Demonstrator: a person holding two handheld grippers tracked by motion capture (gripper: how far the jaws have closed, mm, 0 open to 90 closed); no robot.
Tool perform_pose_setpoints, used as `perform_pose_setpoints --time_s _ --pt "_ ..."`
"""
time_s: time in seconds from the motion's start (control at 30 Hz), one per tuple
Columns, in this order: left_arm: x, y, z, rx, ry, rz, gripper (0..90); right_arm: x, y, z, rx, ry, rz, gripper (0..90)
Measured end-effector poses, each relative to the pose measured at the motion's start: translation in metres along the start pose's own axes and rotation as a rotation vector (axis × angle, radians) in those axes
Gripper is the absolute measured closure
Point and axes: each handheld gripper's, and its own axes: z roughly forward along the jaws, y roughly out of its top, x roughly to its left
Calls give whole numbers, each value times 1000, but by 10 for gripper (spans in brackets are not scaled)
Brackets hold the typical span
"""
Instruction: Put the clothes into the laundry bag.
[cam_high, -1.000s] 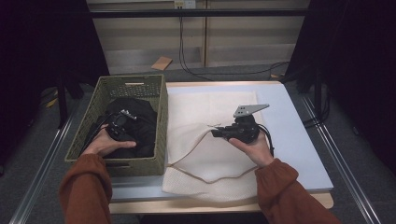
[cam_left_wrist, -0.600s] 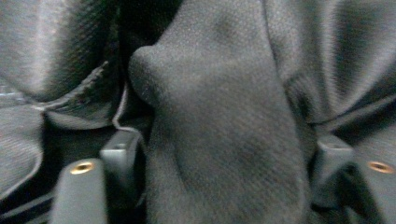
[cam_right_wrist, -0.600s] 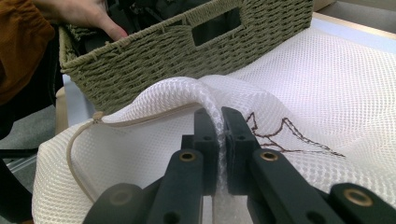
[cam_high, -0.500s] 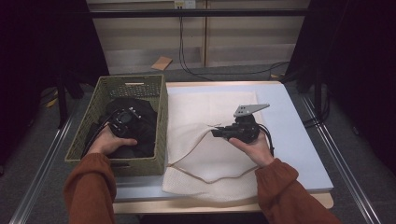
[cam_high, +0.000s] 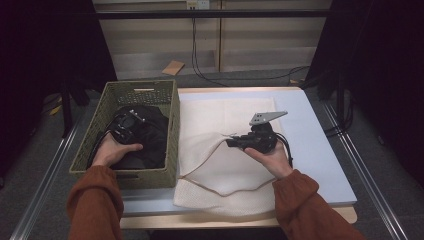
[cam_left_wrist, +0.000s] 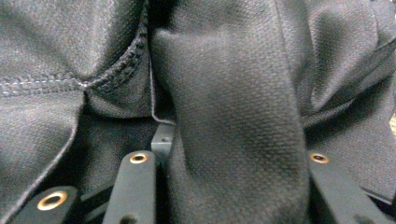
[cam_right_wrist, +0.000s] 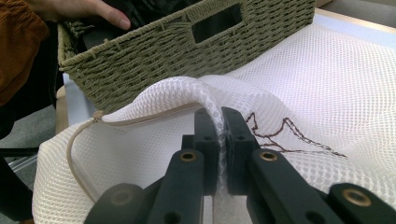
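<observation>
Black cloth (cam_left_wrist: 233, 107) lies bunched in the woven basket (cam_high: 172, 130), and the left gripper (cam_high: 127, 125) has just been closing its jaws around a fold, seemingly to lift it out. Pinching the white mesh bag (cam_right_wrist: 327, 84) shut-jawed, the right gripper (cam_right_wrist: 219, 140) lifts its mouth open beside the basket wall; bare table (cam_high: 320, 150) lies rightward.

Black garment (cam_high: 145, 135) of fine knit with a stitched hem, crumpled in the woven olive basket (cam_high: 172, 130) at centre-left of the high view, one thick fold standing between the jaws in the left gripper view (cam_left_wrist: 233, 116). White mesh laundry bag (cam_high: 220, 165) with beige drawstring edging, spread flat at centre and lower centre. One pinch of mesh lifted into a small peak (cam_right_wrist: 205, 95).
</observation>
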Motion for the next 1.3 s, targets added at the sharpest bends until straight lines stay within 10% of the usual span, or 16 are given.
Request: perform_pose_setpoints --time_s 0.3,1.3 --pt "2 -2 -9 -50 8 24 623 2 0 -1 -2 0 0 864" --pt "9 -22 -49 -397 22 -117 672 1 0 -4 -5 -4 2 868"
